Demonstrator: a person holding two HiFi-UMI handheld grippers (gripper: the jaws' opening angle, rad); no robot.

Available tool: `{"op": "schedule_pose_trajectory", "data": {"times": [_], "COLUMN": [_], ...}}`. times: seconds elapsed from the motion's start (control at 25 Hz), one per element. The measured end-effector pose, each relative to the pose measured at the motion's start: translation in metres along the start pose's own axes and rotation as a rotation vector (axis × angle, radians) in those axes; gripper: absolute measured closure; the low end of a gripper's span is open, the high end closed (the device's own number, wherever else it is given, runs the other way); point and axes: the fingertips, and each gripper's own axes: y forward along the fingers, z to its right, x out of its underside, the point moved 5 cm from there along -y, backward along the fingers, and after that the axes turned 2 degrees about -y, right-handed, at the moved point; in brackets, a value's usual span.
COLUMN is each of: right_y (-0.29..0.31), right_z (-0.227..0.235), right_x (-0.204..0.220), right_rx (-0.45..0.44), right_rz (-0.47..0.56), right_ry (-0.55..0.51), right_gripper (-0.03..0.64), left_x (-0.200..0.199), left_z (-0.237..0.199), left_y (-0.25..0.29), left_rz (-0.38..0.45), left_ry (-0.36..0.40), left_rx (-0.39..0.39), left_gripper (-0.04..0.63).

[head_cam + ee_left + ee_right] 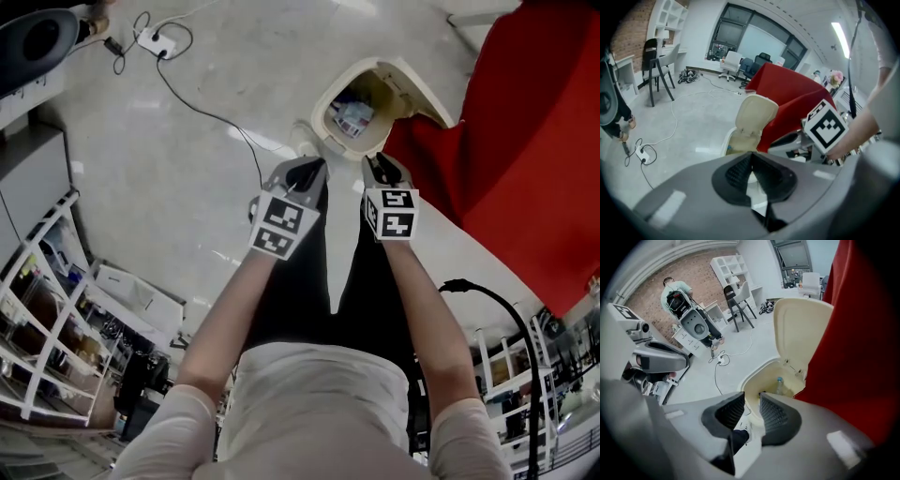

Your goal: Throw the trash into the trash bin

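Both hovering empty, the left gripper (312, 169) closed and the right gripper (381, 166) slightly parted, a careless forward swing risks toppling the trash bin (325, 103) just ahead of the jaws.

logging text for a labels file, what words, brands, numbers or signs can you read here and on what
No text can be read in any view.
Marker cubes: black-and-white square patterns only, no letters or digits.
Printed wrapper inside the trash bin: print too small and blurred to read.
Bottle in the bin: no legible label.
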Motion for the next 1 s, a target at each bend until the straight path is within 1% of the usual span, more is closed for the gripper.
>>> {"op": "schedule_pose_trajectory", "data": {"times": [0.24, 0.36, 0.48, 0.64, 0.8, 1.0], "right_y": [-0.061, -0.087, -0.119, -0.172, -0.226, -0.278], "right_z": [-0.024, -0.03, -0.036, -0.045, -0.057, -0.06], "right_x": [-0.02, -0.039, -0.051, -0.073, -0.092, -0.097], "right_rx": [-0.03, -0.046, -0.063, -0.075, -0.094, -0.13], "right_rz": [0.031, 0.074, 0.11, 0.145, 0.168, 0.192], "right_ry": [-0.039, -0.069, -0.089, -0.131, -0.199, -0.272], "right_gripper": [0.552, 0.58, 0.603, 0.609, 0.611, 0.615], "left_x": [-0.021, -0.037, -0.045, -0.068, -0.088, -0.107], "left_z": [0.027, 0.035, 0.05, 0.074, 0.093, 0.117], "left_y": [-0.047, -0.064, -0.083, -0.122, -0.164, -0.195], "left_rz": [0.015, 0.031, 0.028, 0.038, 0.053, 0.079], "left_ry": [-0.001, 0.021, 0.048, 0.073, 0.067, 0.09], "left_rx": [0.002, 0.003, 0.006, 0.018, 0.034, 0.031], "left_gripper": [0.591, 0.591, 0.591, 0.591, 0.591, 0.591]}}
